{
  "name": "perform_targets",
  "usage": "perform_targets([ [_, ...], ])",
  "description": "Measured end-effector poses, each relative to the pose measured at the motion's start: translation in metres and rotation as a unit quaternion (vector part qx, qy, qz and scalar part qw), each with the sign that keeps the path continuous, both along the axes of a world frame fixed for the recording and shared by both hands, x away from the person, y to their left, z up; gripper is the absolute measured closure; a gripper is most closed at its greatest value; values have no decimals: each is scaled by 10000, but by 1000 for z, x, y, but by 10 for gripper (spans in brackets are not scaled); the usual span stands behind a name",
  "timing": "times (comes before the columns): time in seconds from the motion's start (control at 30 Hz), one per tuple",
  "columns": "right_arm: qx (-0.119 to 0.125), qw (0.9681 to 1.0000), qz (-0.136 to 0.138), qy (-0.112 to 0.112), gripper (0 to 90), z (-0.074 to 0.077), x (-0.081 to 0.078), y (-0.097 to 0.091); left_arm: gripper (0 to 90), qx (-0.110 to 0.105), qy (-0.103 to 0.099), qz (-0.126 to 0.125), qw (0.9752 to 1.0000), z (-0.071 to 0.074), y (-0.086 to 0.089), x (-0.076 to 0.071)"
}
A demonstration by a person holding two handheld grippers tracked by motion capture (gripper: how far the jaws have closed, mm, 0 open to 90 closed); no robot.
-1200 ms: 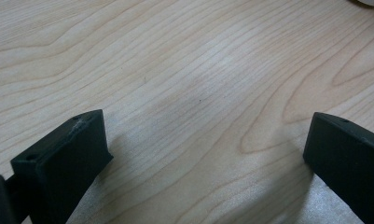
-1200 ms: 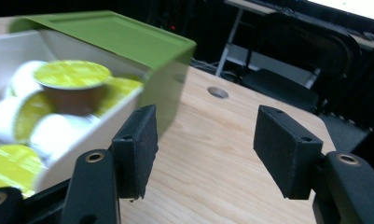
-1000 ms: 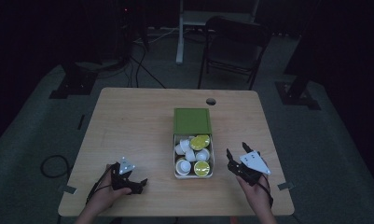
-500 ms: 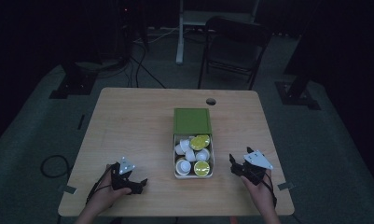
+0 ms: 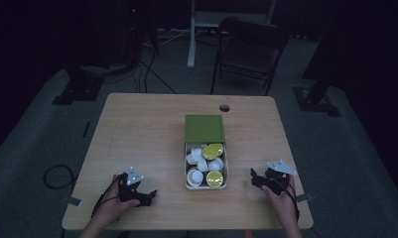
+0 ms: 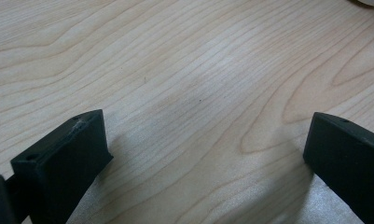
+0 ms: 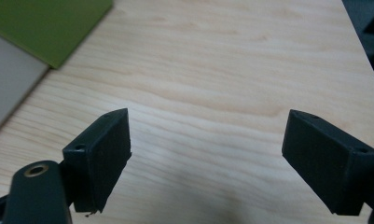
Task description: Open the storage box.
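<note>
An open box (image 5: 188,171) stands mid-table, holding white and yellow-green capsules (image 5: 214,150), with its green lid (image 5: 205,129) laid back behind it. My left gripper (image 5: 149,193) rests low on the wood to the box's front left, open, with bare wood between its jaws (image 6: 203,154). To the box's right my right gripper (image 5: 255,178) points toward it. Its jaws have just been opening and stand wide with nothing between them (image 7: 208,154). In the right gripper view the green lid (image 7: 45,23) and the box's pale wall (image 7: 7,79) lie at the left.
The wooden table (image 5: 137,129) has a round cable hole (image 5: 224,107) near its far edge. A dark chair (image 5: 248,54) stands behind the table. Cables (image 5: 55,176) lie on the floor at the left, and stand bases sit on both sides.
My right gripper has sunk and moved right, away from the box and toward the table's front edge, and its jaws stand wider. The left gripper has stayed put.
</note>
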State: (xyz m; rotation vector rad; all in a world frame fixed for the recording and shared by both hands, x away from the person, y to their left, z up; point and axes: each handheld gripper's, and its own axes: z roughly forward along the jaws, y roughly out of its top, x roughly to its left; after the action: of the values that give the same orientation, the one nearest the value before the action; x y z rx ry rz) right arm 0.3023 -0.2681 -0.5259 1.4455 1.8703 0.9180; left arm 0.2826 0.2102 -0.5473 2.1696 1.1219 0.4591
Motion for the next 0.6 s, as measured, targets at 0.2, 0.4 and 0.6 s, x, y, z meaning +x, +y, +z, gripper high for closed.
perform_targets([
  [0.2,-16,9994,-114,332,144,-6,1,-8,2,1,-2,1,10000,0,0,0],
  [0.4,-4,9983,-160,561,141,-11,2,-14,2,-3,0,4,10000,0,0,0],
  [0.6,19,9969,-188,759,140,-17,5,-21,2,0,1,3,10000,0,0,0],
])
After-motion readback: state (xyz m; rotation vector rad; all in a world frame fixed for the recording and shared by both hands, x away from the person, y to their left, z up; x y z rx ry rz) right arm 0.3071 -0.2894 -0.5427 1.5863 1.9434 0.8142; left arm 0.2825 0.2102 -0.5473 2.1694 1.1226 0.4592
